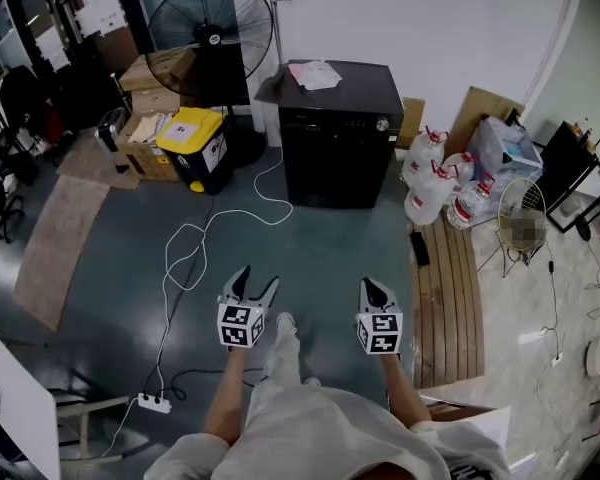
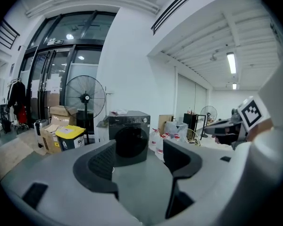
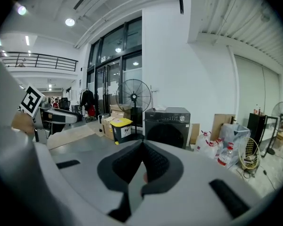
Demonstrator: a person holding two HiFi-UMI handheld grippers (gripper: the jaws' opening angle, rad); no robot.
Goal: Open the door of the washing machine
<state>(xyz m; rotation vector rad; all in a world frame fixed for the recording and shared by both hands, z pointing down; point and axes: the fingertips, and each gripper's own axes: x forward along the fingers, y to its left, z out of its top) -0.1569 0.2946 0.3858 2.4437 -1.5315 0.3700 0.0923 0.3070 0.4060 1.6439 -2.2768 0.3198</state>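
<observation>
My left hand-held gripper (image 1: 258, 280) is wide open and empty, right hand-held gripper (image 1: 372, 286) closed on nothing; washing machine (image 1: 340, 138) door (image 2: 130, 144), well ahead of both, looks rigid and latch-held, so I'd hook its rim and pull firmly.

person (image 1: 310, 428) cut off below, paper (image 1: 316, 74) print unreadable

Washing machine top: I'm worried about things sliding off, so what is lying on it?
A crumpled white sheet or cloth lies toward the back of the washing machine top; whatever is under it is hidden.

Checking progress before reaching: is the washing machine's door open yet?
No, the door of the washing machine sits shut, flush with its front.
</observation>
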